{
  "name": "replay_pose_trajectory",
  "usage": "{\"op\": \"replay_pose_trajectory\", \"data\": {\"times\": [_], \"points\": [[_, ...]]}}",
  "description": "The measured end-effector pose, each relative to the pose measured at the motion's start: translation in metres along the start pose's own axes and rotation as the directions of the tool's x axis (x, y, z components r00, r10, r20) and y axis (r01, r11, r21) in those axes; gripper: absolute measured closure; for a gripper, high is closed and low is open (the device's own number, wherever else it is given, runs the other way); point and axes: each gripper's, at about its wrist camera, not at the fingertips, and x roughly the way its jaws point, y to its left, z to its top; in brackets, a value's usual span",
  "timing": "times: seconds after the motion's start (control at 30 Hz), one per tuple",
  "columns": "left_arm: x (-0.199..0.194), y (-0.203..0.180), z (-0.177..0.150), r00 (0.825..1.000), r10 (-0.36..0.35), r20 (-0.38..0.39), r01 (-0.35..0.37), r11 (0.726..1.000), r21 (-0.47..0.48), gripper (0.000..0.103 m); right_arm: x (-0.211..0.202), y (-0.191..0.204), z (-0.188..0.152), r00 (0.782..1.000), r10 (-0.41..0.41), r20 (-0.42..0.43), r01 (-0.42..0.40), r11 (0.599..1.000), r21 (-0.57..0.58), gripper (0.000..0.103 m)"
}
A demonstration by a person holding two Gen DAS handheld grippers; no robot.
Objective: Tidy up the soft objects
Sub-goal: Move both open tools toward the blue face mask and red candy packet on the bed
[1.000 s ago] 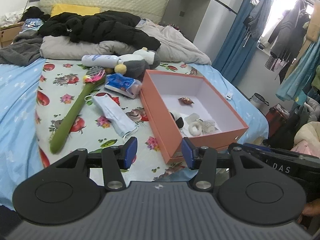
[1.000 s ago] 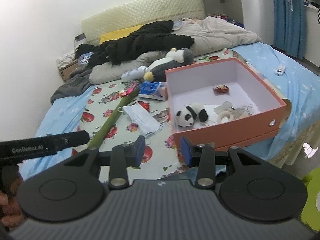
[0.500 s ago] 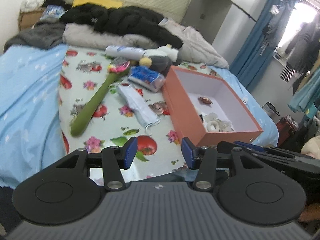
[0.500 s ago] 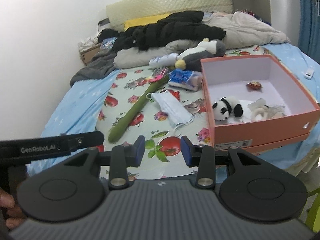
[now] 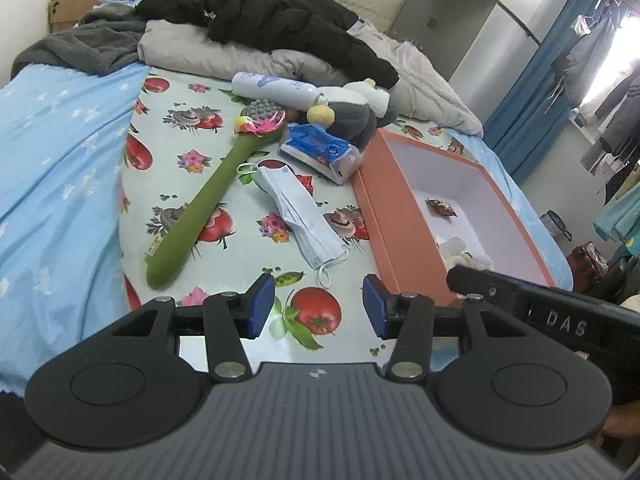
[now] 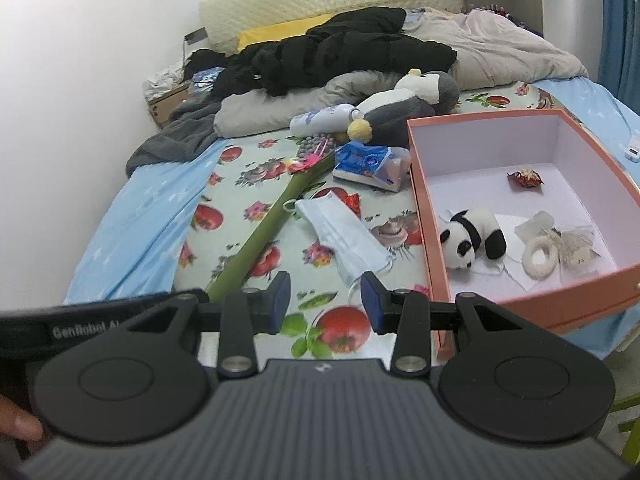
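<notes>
An orange box [image 5: 394, 226] [image 6: 424, 216] lies open on the bed's fruit-print sheet. Inside it are a small panda plush [image 6: 470, 238], a white fluffy ring [image 6: 540, 258] and a red wrapped bit [image 6: 526, 178]. Left of the box lie a blue face mask [image 5: 302, 222] [image 6: 344, 238], a long green plush stem [image 5: 208, 204] [image 6: 266, 238], a blue tissue pack [image 5: 322, 152] [image 6: 372, 164], a white bottle [image 5: 276, 88] and a grey penguin plush [image 5: 352, 114] [image 6: 404, 106]. My left gripper [image 5: 319, 307] and right gripper [image 6: 325, 302] hover open and empty above the near sheet, short of the mask.
Black clothes [image 5: 260, 20], a grey blanket and a beige duvet [image 6: 500, 48] pile up by the padded headboard. A light-blue sheet [image 5: 52, 168] covers the bed's left side. Blue curtains and hanging clothes [image 5: 616, 80] stand to the right. The other gripper's body [image 5: 540, 312] crosses the lower right.
Both grippers have moved left and forward over the bed, coming closer to the mask and green stem. The box has shifted to the right in both views. Jaws unchanged.
</notes>
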Motion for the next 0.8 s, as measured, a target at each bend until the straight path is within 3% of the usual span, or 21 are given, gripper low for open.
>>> {"op": "replay_pose_trajectory", "data": {"times": [0.37,0.8], "points": [[0.079,0.027,0.045,0.997,0.002,-0.082,-0.003,1.000,0.000,0.048,0.074,0.005,0.042,0.999,0.007,-0.053,-0.006,1.000,0.002,0.061],[0.194,0.059,0.074,0.986,-0.029,-0.165,0.015,0.996,-0.086,0.049,0.213,-0.012,0.082,0.986,-0.035,-0.162,0.039,0.999,0.024,0.061]]}}
